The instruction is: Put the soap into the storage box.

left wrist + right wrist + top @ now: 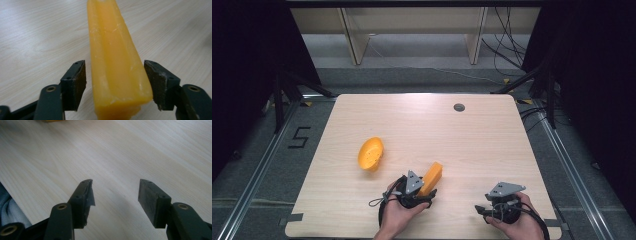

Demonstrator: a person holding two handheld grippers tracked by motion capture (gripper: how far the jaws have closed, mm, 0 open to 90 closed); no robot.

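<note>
the orange block (pixel 117 72) is seen lying on the table (pixel 492 140), right of the orange bowl (pixel 371 153) and apart from it. the left gripper (pixel 115 82) is set around the block's near end, jaws apart, a gap seen beside the left pad, the right pad very close. the right gripper (pixel 115 200), well right of the block, is held with jaws apart over bare wood.

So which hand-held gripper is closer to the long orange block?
Left. The left hand-held gripper has the long orange block between its open jaws, pads not yet pressing. The right hand-held gripper sits well off to the block's right.
</note>
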